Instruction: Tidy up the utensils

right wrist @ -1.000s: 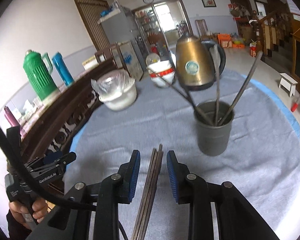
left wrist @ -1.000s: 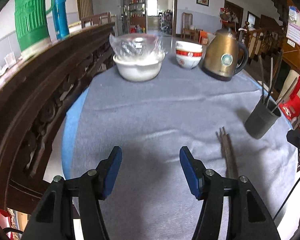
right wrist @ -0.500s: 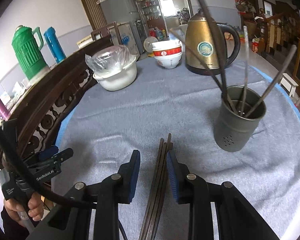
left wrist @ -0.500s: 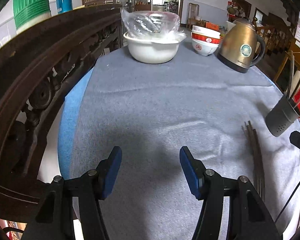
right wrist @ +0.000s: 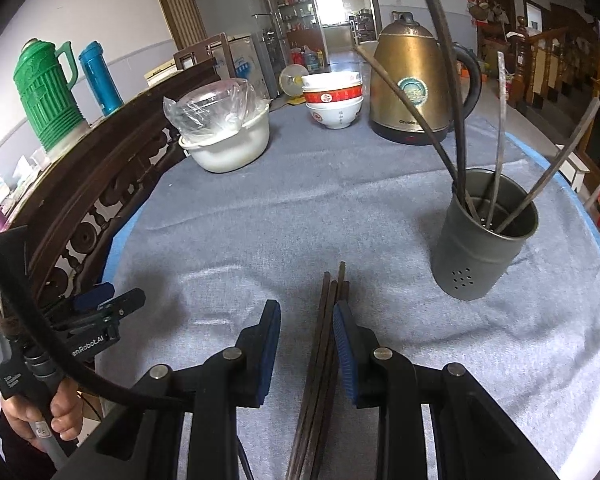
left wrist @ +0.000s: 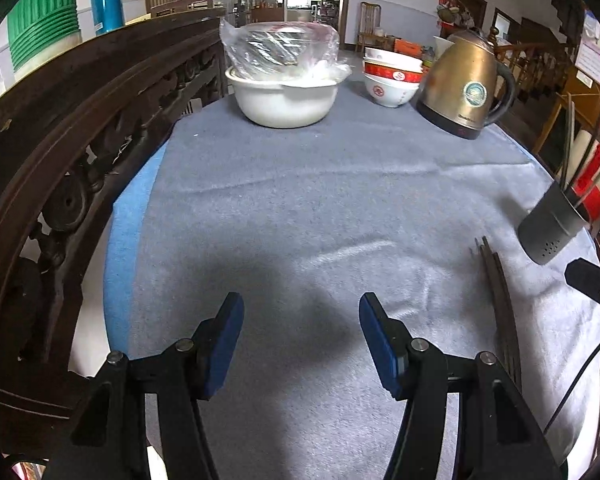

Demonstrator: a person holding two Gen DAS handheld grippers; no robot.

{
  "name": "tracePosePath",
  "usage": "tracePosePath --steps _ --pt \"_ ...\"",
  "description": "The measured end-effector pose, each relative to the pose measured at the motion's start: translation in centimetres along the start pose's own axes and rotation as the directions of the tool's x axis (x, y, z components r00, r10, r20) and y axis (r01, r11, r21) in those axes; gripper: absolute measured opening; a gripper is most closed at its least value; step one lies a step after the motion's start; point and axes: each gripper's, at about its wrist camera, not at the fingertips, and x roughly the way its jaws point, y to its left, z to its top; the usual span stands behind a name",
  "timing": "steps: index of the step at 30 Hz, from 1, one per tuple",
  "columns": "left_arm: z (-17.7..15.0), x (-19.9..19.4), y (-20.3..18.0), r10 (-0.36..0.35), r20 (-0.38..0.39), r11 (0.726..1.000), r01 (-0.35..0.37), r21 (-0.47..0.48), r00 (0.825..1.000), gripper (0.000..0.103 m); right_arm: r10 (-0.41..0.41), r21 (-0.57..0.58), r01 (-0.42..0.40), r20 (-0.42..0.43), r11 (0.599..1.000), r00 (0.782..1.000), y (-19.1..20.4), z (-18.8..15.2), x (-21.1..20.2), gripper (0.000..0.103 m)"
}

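The right gripper hangs low over the grey cloth with its blue-padded jaws apart; a bundle of dark chopsticks lies flat on the cloth between them, close against the right-hand pad, with open space on the left-hand side; whether that pad touches the sticks cannot be told; the tips of the sticks reach a little past the fingertips, pointing ahead. Ahead and to the right of this gripper stands the dark metal utensil holder, upright, with several long sticks leaning out of it; it is near the chopsticks but apart from them. Farther ahead sit a brass-coloured kettle, stacked red-and-white bowls to its left, and a white bowl under clear plastic farther left still. The left gripper is held above bare cloth with its jaws wide apart and nothing between them; the same chopsticks lie well off to its right, and the holder is beyond them, ahead and right; a dark carved wooden rail runs along its left side.
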Motion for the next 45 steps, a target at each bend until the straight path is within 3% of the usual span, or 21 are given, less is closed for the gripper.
tracePosePath --steps 7,13,18,22,30,33,37,45 --pt "-0.1 -0.1 -0.8 -0.098 -0.043 0.995 0.097 -0.033 0.994 0.061 0.021 0.038 -0.021 -0.005 0.999 1.0 -1.6 -0.6 -0.5 0.031" --pt "0.8 2.1 -3.8 -0.236 -0.141 0.971 0.229 -0.063 0.962 0.061 0.023 0.102 -0.023 0.003 0.994 1.0 -4.5 -1.8 -0.2 0.031" --pt "1.7 4.8 -8.0 -0.274 -0.202 0.962 0.27 -0.047 0.94 0.061 0.034 0.12 -0.035 0.012 0.992 0.999 -6.8 -2.1 0.5 0.031" --pt "1.7 6.3 -10.5 -0.237 -0.226 0.971 0.238 -0.021 0.945 0.061 -0.014 0.097 0.011 0.033 0.995 0.999 -8.6 -2.6 0.9 0.031" --pt "2.2 8.0 -12.7 -0.187 -0.233 0.981 0.192 0.001 0.954 0.061 0.037 0.124 -0.04 0.023 0.992 0.999 -10.4 -2.8 2.3 0.031" --pt "1.9 7.7 -12.8 -0.143 -0.206 0.988 0.153 0.035 0.968 0.061 0.002 0.09 -0.006 0.042 0.996 0.999 -10.7 -2.9 2.2 0.031" --pt "1.2 6.7 -12.2 -0.1 -0.155 0.994 0.106 0.035 0.983 0.061 0.023 0.103 -0.029 0.054 0.994 0.998 -11.3 -2.6 1.9 0.031" --pt "-0.1 4.4 -10.9 0.029 -0.077 0.997 -0.023 0.079 0.997 0.061 0.014 0.107 -0.019 0.051 0.994 0.999 -11.4 -3.2 2.2 0.031"
